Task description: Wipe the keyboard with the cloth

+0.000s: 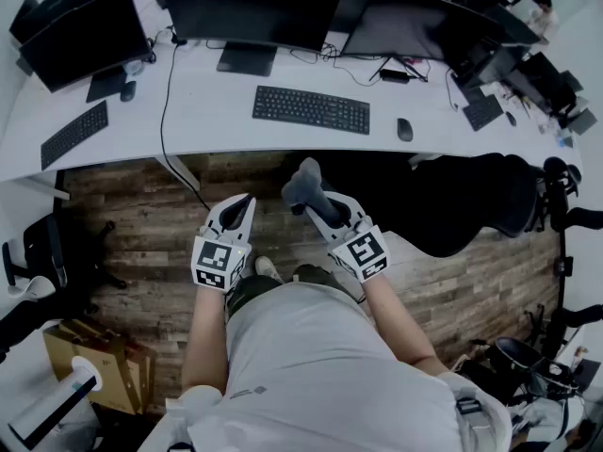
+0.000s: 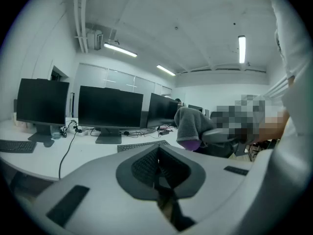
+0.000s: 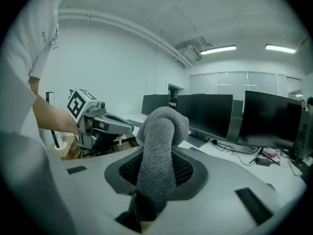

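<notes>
Presently only the pickup is judged complete: the grey cloth [image 3: 160,146] is clamped in the jaws of the right gripper [image 1: 320,207], above the floor and well apart from the central keyboard [image 1: 311,109], which is not yet wiped. The jaws of the left gripper [image 2: 157,160] are brought together on nothing. One cloth, two grippers and three keyboards are counted.

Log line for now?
left tongs shut, empty | right tongs shut on cloth | keyboard on desk, untouched | wiping not started
</notes>
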A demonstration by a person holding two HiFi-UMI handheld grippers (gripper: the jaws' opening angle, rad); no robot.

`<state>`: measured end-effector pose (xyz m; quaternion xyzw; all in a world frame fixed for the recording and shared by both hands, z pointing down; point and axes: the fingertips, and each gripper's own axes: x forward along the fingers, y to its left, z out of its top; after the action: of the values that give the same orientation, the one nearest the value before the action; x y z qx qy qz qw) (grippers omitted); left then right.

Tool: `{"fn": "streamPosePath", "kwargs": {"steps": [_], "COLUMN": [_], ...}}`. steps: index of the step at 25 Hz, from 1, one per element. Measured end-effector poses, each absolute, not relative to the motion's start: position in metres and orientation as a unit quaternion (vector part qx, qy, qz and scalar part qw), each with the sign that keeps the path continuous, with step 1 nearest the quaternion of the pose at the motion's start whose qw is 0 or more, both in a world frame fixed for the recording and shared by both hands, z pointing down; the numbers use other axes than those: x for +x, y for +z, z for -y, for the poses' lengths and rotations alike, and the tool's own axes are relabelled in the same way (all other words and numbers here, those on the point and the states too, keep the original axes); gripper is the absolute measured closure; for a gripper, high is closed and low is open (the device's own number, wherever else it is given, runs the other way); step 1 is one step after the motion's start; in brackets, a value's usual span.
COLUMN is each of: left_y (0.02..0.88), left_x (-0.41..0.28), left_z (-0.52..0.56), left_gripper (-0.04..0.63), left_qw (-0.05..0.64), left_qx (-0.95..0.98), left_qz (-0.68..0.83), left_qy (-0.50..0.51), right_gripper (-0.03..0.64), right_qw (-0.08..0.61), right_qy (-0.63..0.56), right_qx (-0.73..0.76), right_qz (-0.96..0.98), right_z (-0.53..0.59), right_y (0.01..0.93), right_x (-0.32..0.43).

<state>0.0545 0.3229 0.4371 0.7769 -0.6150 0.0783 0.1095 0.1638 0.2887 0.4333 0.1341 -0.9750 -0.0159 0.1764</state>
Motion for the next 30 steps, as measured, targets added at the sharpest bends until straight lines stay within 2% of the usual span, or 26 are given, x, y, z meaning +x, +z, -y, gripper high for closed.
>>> {"fn": "streamPosePath", "kwargs": {"steps": [17, 30], "left_y": [0.460, 0.485], "left_x": [-0.045, -0.104], "left_z": [-0.315, -0.187], "left_gripper": [0.597, 0.597], "left_qw": [0.146, 0.179], "left_qx": [0.741, 0.731], "left_qz": [0.652, 0.649], "left_qy": [0.070, 0.108], "right_gripper": [0.505, 0.505], "right_qw": [0.197, 0.207], "right_qy": [0.006, 0.031], "right_qx": [0.120, 0.107], "right_qz": [0.973, 0.972], "right_z": [-0.251, -0.119], "right_y": [0.454, 0.482], "right_x": [0.078, 0.014]}}
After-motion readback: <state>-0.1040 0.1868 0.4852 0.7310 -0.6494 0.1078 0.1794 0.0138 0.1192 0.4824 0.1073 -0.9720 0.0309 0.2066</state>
